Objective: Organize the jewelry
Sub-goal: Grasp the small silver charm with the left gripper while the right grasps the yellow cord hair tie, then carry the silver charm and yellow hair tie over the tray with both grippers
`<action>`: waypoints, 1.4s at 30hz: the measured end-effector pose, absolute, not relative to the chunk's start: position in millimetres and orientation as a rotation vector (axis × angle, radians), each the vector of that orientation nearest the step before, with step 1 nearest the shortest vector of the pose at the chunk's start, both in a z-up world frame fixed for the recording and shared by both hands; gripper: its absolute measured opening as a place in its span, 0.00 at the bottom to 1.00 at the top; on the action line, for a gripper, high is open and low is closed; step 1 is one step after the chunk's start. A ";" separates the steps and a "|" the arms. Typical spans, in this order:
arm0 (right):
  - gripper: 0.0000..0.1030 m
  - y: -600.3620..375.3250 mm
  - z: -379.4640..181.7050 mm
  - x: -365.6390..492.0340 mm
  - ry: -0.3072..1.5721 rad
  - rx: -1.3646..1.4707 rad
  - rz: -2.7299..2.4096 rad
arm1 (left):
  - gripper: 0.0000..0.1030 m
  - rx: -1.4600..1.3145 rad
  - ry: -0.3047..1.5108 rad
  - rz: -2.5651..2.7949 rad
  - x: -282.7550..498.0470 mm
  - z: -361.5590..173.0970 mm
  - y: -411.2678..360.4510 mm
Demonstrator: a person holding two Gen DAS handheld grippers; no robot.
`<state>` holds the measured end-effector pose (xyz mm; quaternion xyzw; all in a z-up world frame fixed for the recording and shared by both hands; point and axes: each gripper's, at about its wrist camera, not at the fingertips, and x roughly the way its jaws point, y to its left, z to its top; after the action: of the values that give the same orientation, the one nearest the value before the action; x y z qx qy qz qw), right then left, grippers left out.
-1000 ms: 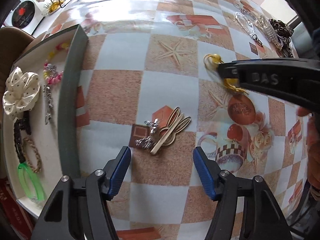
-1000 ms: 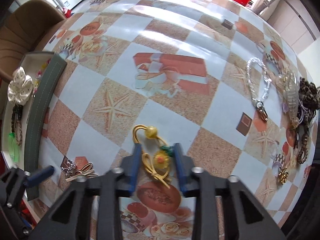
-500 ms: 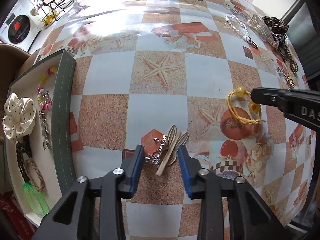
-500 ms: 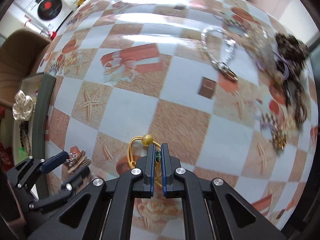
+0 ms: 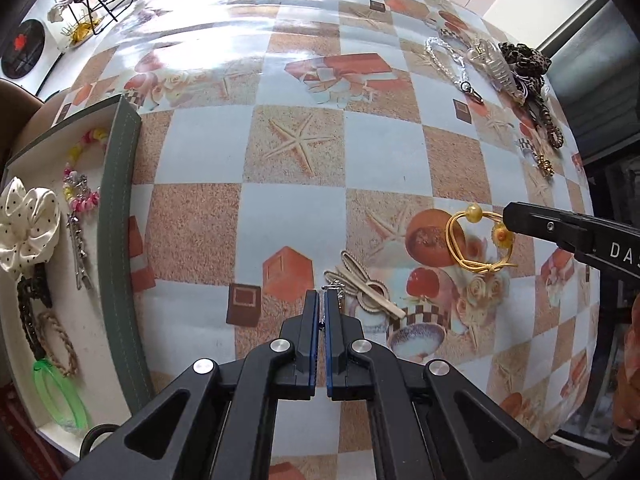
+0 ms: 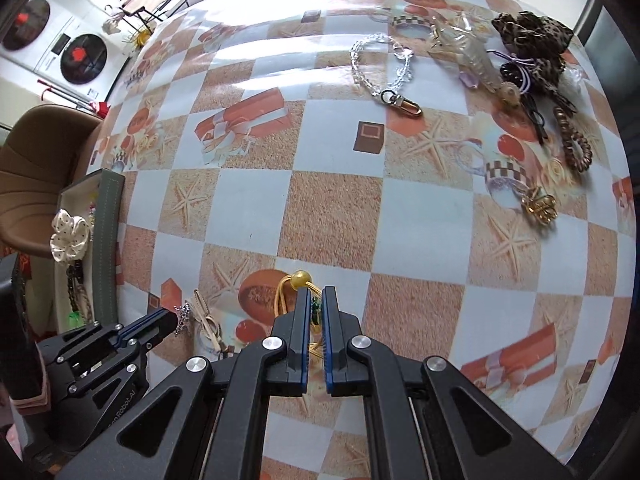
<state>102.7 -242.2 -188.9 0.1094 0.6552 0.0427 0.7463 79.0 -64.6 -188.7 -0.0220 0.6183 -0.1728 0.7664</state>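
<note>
Right now we have both tongs clamped on small pieces over the checkered seaside-print tablecloth (image 5: 288, 208). Our left gripper (image 5: 322, 300) has its blue-padded jaws pinched nearly together on the silver sparkly charm (image 5: 334, 289), which lies touching the beige wooden loop-shaped hair clip (image 5: 366, 286) on the cloth. Our right gripper (image 6: 316, 304) is closed on the yellow elastic hair tie with round bead and small flower (image 5: 476, 240); from the left wrist view the tie hangs off the right gripper's tip, its loop beside the printed orange fruit.

At the left edge of the table sits the grey-green stitched jewelry tray with white lining (image 5: 116, 216). It holds a cream polka-dot fabric scrunchie (image 5: 26, 226), a pink-and-yellow beaded bracelet (image 5: 82, 184), a black claw clip (image 5: 30, 304), a braided tan hair tie (image 5: 60, 346) and a translucent green ring (image 5: 58, 400).

Well apart, at the far right of the table, lie a clear crystal bead chain with metal clasp (image 6: 384, 70), a leopard-print scrunchie (image 6: 532, 44), a brown spiral hair coil (image 6: 574, 144) and a small gold charm (image 6: 540, 206).
</note>
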 end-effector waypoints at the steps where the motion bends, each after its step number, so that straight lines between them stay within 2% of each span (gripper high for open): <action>1: 0.05 -240.8 -188.6 102.5 1.433 0.241 0.093 | 0.05 -0.051 1.343 -0.375 79.4 -189.3 -61.6; 21: 0.06 -233.9 -164.0 85.3 1.433 0.308 0.093 | 0.05 -0.092 1.279 -0.426 69.8 -148.0 -30.1; 42: 0.06 -152.1 -113.5 87.6 1.386 0.219 0.213 | 0.05 -0.204 1.202 -0.347 50.4 -124.6 62.8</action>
<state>87.6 -152.1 -113.5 0.1004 0.6364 0.0976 0.7585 50.4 62.8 -124.6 -0.0955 0.5616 -0.1623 0.8057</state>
